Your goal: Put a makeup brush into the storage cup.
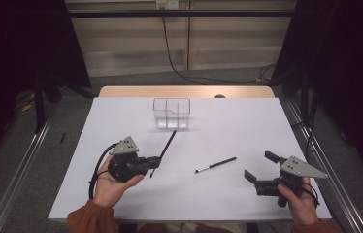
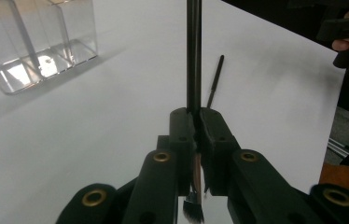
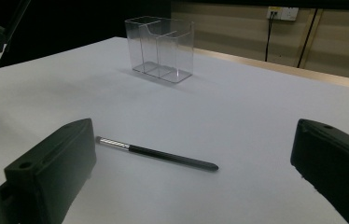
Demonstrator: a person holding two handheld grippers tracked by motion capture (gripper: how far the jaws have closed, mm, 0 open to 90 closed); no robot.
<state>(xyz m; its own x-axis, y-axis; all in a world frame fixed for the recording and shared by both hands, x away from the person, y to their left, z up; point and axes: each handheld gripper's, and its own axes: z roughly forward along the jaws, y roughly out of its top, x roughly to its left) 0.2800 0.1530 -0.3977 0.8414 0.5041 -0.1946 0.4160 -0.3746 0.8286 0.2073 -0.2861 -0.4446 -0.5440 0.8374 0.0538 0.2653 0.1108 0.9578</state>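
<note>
Clear plastic box: a see-through holder (image 1: 172, 113) with divided compartments stands near the far middle of the white table (image 1: 247, 194); nothing seems to be inside it, so nothing looks put away yet.
Held brush: a thin black makeup brush (image 1: 168, 145) is clamped in the left gripper (image 1: 154, 163), jaws pressed together on it near the bristle end, the long handle slanting up toward the holder.
Second brush: a slim black brush with a ribbed silver band (image 1: 215, 165) lies flat on the table between the two grippers, untouched.
Right gripper: the right gripper (image 1: 262, 168) hovers above the near right of the table, jaws wide apart and holding nothing.
Progress: early, by my reading; one brush is picked up, neither is in the holder.
Textures: matte white tabletop, glossy rigid plastic walls, smooth round handles, soft flat bristles.
</note>
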